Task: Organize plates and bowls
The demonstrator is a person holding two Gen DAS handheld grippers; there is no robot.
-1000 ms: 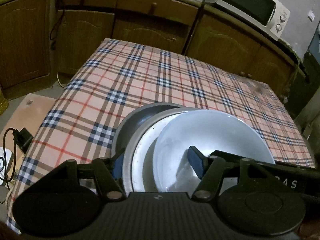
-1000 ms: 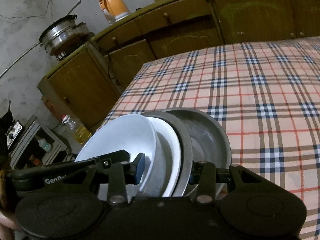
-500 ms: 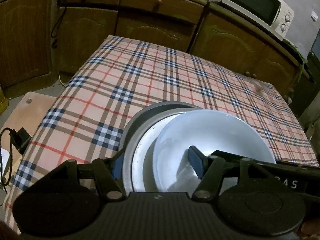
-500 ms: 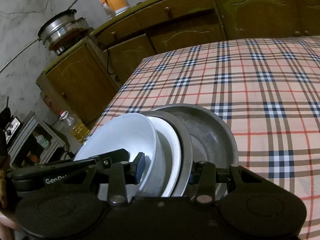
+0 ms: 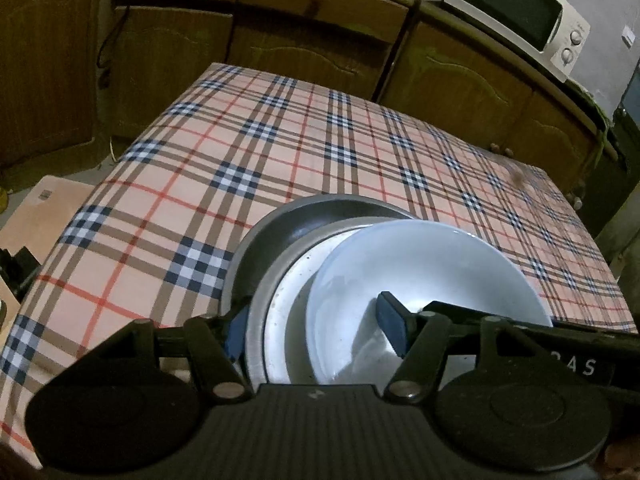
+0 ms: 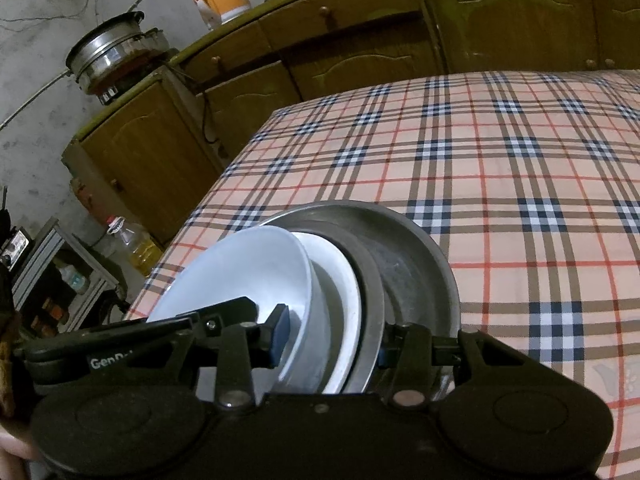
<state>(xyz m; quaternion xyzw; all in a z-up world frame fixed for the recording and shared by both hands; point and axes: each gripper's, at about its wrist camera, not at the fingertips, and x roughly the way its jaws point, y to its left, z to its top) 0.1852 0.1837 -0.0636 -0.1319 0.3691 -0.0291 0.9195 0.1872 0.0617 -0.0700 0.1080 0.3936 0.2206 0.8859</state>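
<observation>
Plaid tablecloth (image 5: 280, 152) is covering the table, otherwise bare in both views. Both grippers are holding one nested stack: metal pan (image 6: 408, 248) outermost, white plate (image 5: 288, 300) inside it, white bowl (image 5: 424, 264) on top. Left gripper (image 5: 312, 330) and right gripper (image 6: 332, 338) are each pinching the stack's opposite sides. Stacking appears done; setting down remains.

Left gripper (image 5: 314, 330) and right gripper (image 6: 332, 342) both angled down, jaws part-spread, each clamping the stack of dishes (image 5: 400, 264) from opposite sides.
</observation>
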